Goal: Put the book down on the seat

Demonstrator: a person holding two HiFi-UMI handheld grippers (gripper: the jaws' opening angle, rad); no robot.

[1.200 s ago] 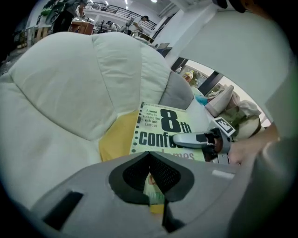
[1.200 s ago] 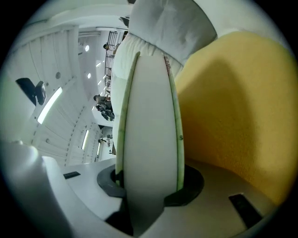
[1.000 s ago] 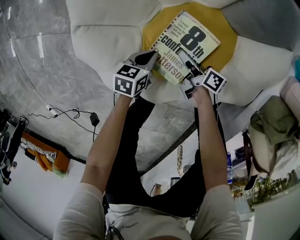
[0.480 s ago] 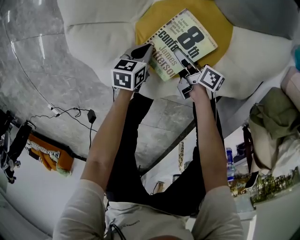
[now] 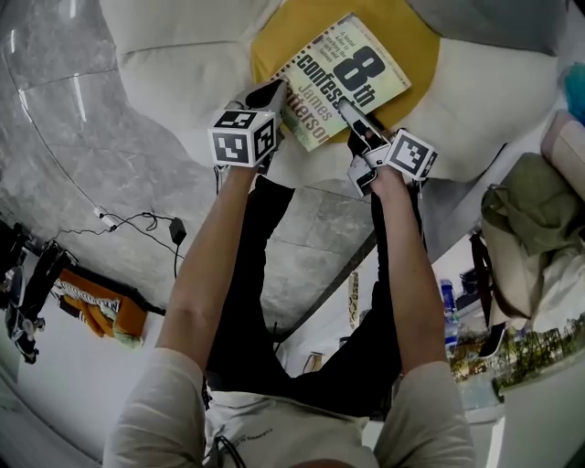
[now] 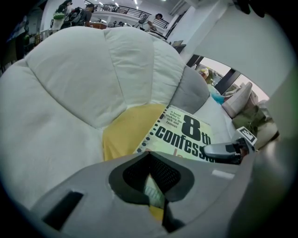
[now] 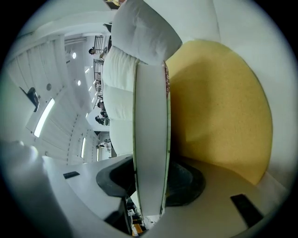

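Closest in, it's just the person's forearms and dark trousers over a marble floor, with a cable and plug [image 5: 174, 230] lying off to the left. None of that is near the action.

At the ends of the arms, both tools are on the book [image 5: 345, 75]. The left tool [image 5: 272, 93] is clamped thin on the near-left corner, the author-name end. Its own view shows a sliver of cover pinched between the pads. The right tool [image 5: 353, 115] straddles the near long edge. Its jaws have just been opening a touch, with the page block standing edge-on between them. I can't spot a gap at either pad, so I'd call it a light hold.

The book's long axis runs diagonally away from the person, from near-left to far-right, so it lies ahead of both tools and neither hand is really closer. It sits cover-up over the yellow seat [image 5: 274, 41] of a puffy chair. I honestly can't tell if the underside is fully resting yet, and the right gripper view hints at a shadowed wedge under it.

My guess is the next move is letting go and backing straight out toward the person (sliding sideways would drag it). Nothing sits between book and cushion. A white cushion [image 5: 174, 73] bulges on the left and a grey cushion [image 5: 498, 23] is at the far right, both off the exit path. An olive bag [image 5: 526, 228] slumps way off right.
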